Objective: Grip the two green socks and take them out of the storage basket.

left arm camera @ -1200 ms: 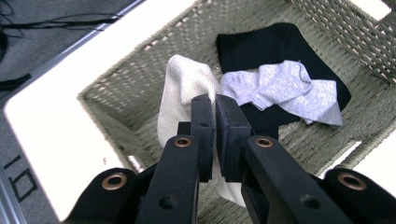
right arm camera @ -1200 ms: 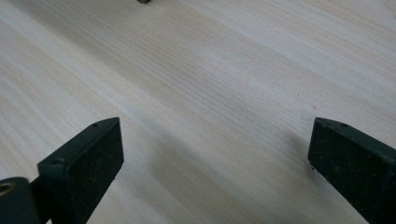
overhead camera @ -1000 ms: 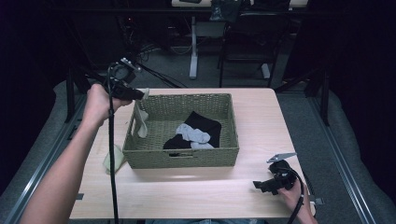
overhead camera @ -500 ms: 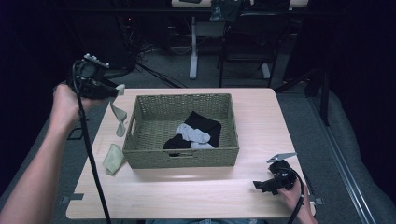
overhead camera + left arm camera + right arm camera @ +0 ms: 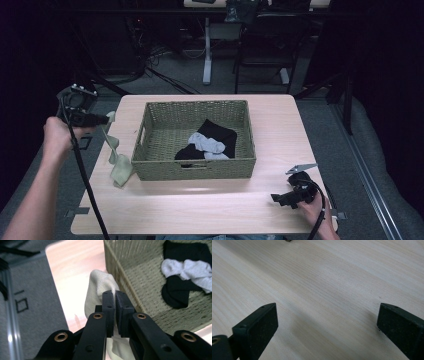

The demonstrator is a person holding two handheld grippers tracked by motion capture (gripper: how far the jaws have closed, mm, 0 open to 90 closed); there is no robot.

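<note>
A pale green sock [image 5: 116, 155] hangs from my left gripper [image 5: 106, 119], which is shut on its upper end at the table's left edge; its lower end rests on the table beside the basket. In the left gripper view the sock [image 5: 100, 287] is pinched between the closed jaws of the left gripper [image 5: 115, 293]. The woven basket [image 5: 150, 170] sits mid-table and holds a black sock [image 5: 220, 135] and a grey sock [image 5: 206, 145], seen in the left gripper view as black sock [image 5: 175, 293] and grey sock [image 5: 192, 268]. My right gripper [image 5: 280, 198] rests open at the front right; in its own view the right gripper [image 5: 327, 322] has wide jaws over bare wood.
The wooden table [image 5: 200, 210] ends just left of the hanging sock, with grey floor [image 5: 27, 302] beyond. Dark chairs and a desk leg [image 5: 207, 50] stand behind the table. A cable [image 5: 85, 185] trails from the left gripper along the forearm.
My left hand moved left and down with the pale green sock, away from the basket's left rim; the sock's lower end now lies on the table. The right gripper stayed still.
</note>
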